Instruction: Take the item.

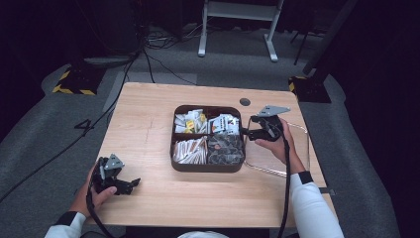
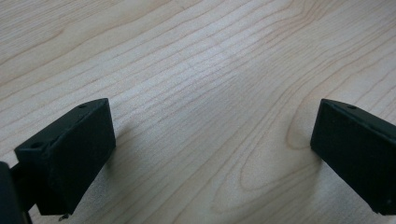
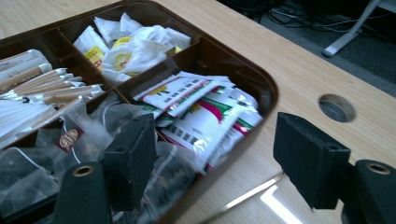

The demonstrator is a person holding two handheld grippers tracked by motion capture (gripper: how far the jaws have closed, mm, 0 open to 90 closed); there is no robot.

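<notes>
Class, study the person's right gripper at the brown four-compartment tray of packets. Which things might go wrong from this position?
1. The right gripper stands open straddling the wall of the dark brown divided tray; closing could pinch the rim and drag the tray.
2. The clear plastic lid lies beside the tray under that hand; it may get knocked.
3. The white and green sachets overlap loosely, so several might lift together.

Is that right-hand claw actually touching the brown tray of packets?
Cannot tell. In the right gripper view the right gripper straddles the brown tray rim with open jaws, one over the packets, one outside; neither contact nor gap shows plainly.
</notes>
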